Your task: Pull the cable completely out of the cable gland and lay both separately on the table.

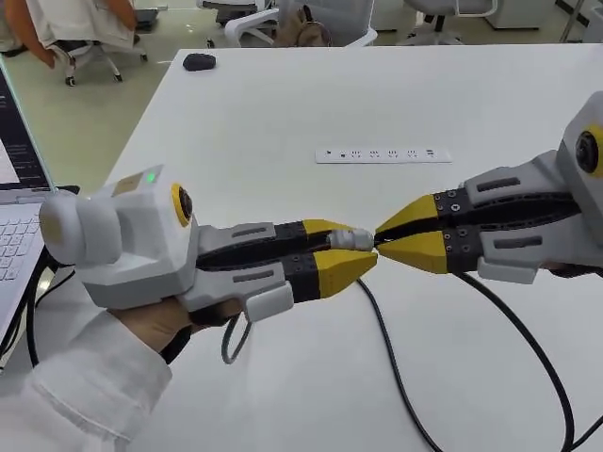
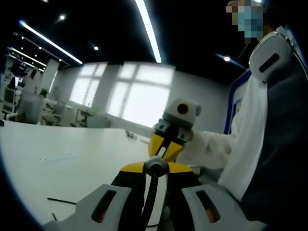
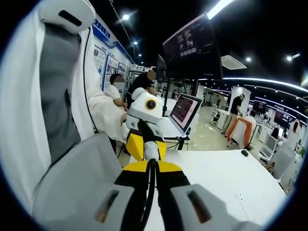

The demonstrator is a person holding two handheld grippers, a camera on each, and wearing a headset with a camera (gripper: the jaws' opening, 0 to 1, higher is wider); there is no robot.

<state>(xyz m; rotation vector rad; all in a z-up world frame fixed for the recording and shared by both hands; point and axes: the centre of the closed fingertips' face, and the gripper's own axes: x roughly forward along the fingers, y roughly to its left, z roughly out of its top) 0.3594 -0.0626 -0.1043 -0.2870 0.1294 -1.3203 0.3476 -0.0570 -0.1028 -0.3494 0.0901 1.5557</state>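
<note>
Nearest, at seven o'clock, a white sleeve (image 1: 80, 391) and the person's hand (image 1: 168, 322) carry the left hand-held gripper (image 1: 362, 244), which reaches toward three o'clock above the white bench (image 1: 283, 122). Its yellow jaws are closed down onto the pale grey cable gland (image 1: 350, 238), pinched near their tips. The right hand-held gripper (image 1: 381, 238) comes in from three o'clock, tip to tip with the left one. Its jaws are pressed together on the black cable (image 1: 396, 367) just where it leaves the gland, so the cable sits in the gland, not yet out. Both are held in the air between the two grippers. From under the left jaws one stretch of cable drops to the bench and runs off toward five o'clock; a second stretch falls from under the right gripper toward four o'clock. A laptop (image 1: 14, 235) lies at nine o'clock. Beyond the grippers, at twelve o'clock, a white power strip (image 1: 382, 154) lies flat, and farther off at eleven o'clock a dark mouse (image 1: 198, 62) rests by the bench's far edge
</note>
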